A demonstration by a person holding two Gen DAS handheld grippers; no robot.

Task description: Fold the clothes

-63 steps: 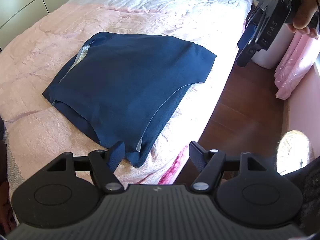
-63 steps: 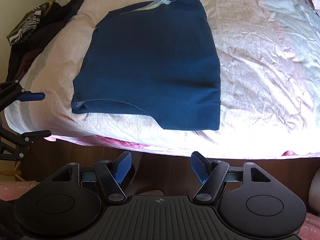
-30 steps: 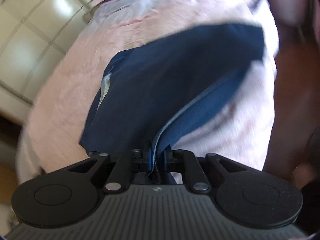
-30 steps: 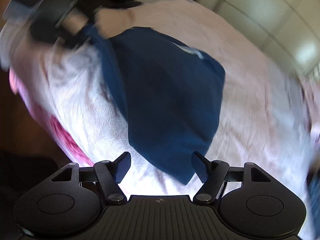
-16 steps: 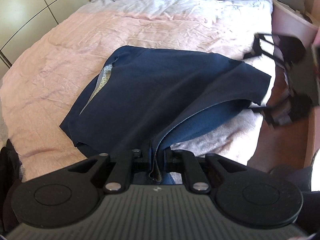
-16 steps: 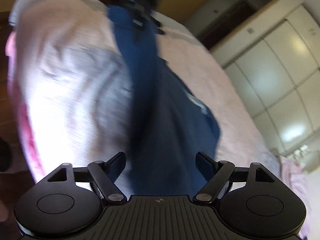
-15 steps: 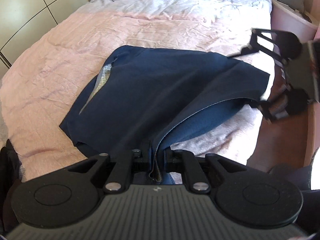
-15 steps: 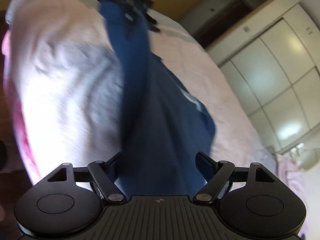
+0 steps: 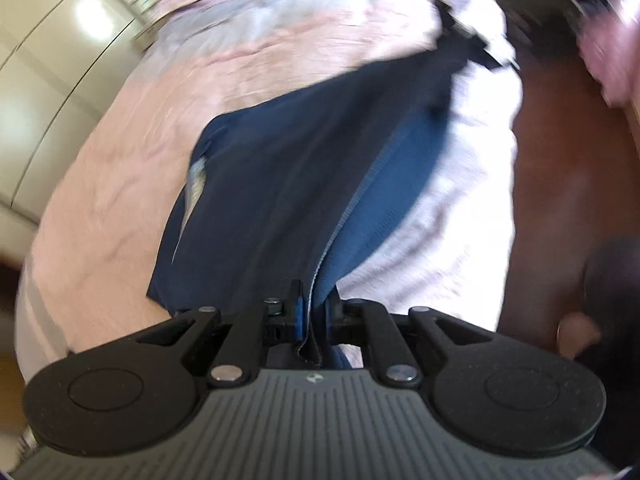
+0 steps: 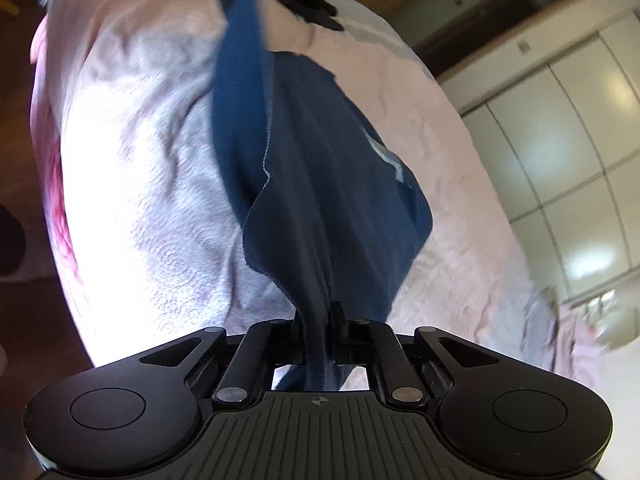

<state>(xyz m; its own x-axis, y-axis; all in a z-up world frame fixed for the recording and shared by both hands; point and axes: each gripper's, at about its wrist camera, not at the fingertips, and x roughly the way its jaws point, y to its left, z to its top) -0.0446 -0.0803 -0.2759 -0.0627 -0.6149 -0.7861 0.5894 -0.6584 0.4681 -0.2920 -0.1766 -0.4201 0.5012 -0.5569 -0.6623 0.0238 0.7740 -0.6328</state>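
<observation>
A navy blue garment [image 9: 280, 184] lies on the pink bedspread [image 9: 132, 168], its near edge lifted and stretched between both grippers. My left gripper [image 9: 314, 312] pinches one corner of the hem, its jaws still closing on the cloth. In the right wrist view my right gripper [image 10: 320, 324] has its jaws closing on the opposite corner of the garment [image 10: 332, 184], cloth bunched between the pads. The right gripper [image 9: 468, 46] shows blurred at the far end of the taut edge in the left wrist view.
White wardrobe doors [image 9: 36, 80] stand beyond the bed, also seen as wardrobe doors [image 10: 560, 140] in the right wrist view. Brown wooden floor [image 9: 560, 160] runs along the bed's side. A dark pile of clothes [image 10: 316, 4] lies at the bed's far end.
The right gripper's jaws, open around the garment's corner half a second ago, have shut on it. The left gripper kept its hold. Both views have rolled, and the edge hangs taut between the grippers.
</observation>
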